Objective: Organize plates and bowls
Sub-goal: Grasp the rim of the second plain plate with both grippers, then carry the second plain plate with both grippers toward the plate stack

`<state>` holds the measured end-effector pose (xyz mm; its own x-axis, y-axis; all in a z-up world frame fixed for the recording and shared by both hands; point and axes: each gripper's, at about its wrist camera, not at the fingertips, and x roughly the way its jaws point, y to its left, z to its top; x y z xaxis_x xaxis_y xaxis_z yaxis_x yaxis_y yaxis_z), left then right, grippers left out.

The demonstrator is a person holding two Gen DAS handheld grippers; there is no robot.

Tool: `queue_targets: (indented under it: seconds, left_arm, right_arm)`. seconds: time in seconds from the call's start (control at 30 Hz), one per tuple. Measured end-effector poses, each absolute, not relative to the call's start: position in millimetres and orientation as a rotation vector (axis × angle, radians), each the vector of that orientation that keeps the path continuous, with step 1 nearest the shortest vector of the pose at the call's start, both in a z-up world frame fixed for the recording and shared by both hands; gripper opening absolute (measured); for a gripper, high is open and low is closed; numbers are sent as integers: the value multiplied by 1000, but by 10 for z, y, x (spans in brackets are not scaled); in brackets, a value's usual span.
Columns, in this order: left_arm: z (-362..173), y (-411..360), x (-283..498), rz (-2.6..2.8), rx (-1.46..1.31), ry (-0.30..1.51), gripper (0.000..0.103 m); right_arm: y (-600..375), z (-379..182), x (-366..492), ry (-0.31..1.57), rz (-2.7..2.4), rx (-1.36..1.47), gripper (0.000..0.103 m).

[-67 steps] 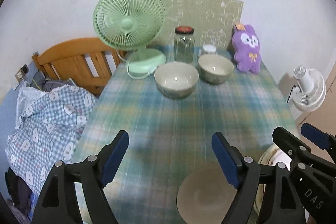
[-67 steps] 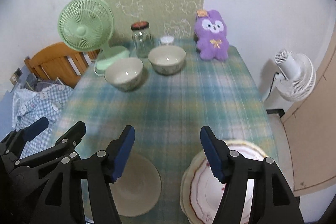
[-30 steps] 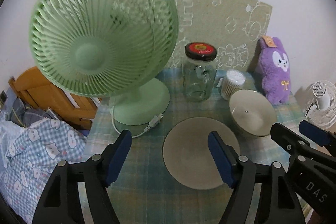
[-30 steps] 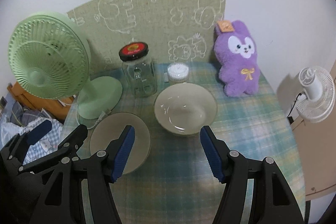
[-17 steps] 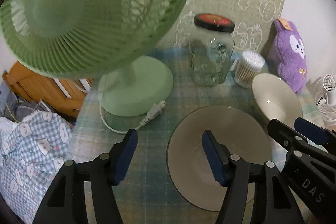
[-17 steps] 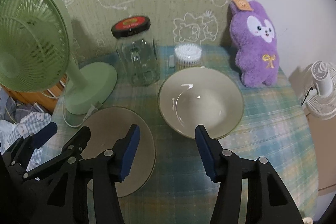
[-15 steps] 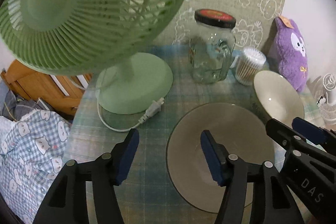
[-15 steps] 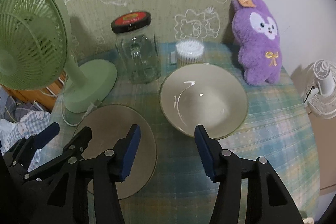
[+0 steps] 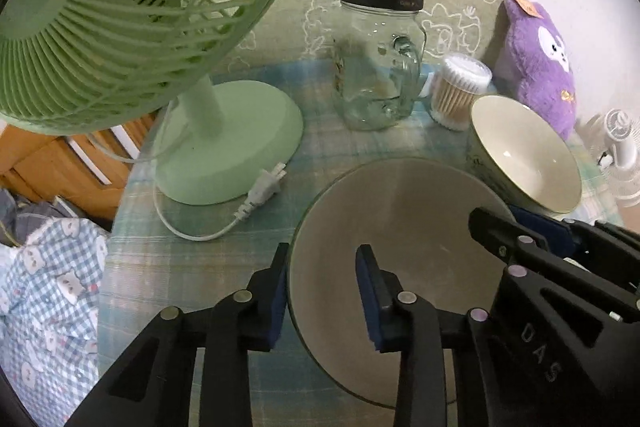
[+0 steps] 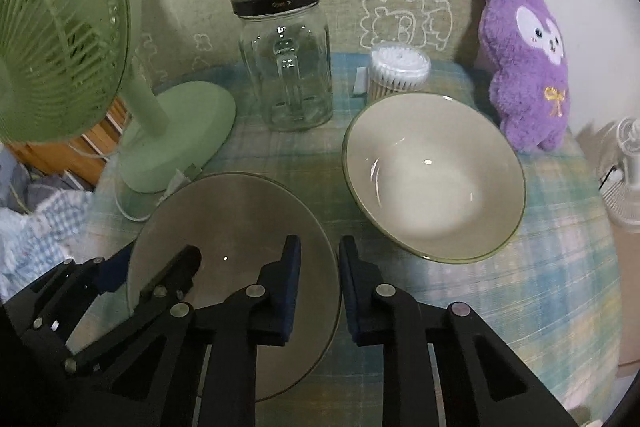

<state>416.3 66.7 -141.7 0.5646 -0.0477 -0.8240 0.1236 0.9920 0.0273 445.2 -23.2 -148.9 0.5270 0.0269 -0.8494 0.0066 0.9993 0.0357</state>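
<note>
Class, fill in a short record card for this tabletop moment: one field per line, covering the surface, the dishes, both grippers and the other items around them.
Surface: table with plaid cloth
Near bowl: grey bowl, its rim between the fingers of both grippers
Far bowl: cream bowl, beside it, untouched
Left gripper: jaws closing over the grey bowl's left rim
Right gripper: jaws closing over its right rim
Behind: green fan, glass jar, cotton swab tub, purple plush
</note>
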Motion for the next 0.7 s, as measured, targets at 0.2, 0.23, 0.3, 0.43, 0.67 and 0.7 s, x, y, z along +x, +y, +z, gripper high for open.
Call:
queue_targets:
  seconds: [0.2, 0.23, 0.3, 0.43, 0.67, 0.7]
  left_arm:
    - [-1389, 698, 4163, -89, 73, 983, 27]
    - [-1378, 692, 4148, -86, 74, 982, 27]
    - [-1357, 684, 4117, -80, 71, 986, 27]
    - [-1322, 674, 4036, -66, 58, 996, 23]
    - [-1228, 632, 3837, -60, 43, 998, 23]
    - [-1200, 630, 3797, -59, 41, 995, 23]
  right_arm:
    - [-241, -1475, 4432, 1022, 6, 44, 23]
    - [-237, -1470, 4421, 1023, 1, 41, 23]
    - [-242, -1458, 4398, 1025, -3, 45, 23]
    - [-249, -1421, 4321, 1027, -11, 46, 23]
    - [-281, -1328, 4114, 1033, -15, 54, 23]
    - [-289, -1304, 4076, 1034, -15, 56, 23]
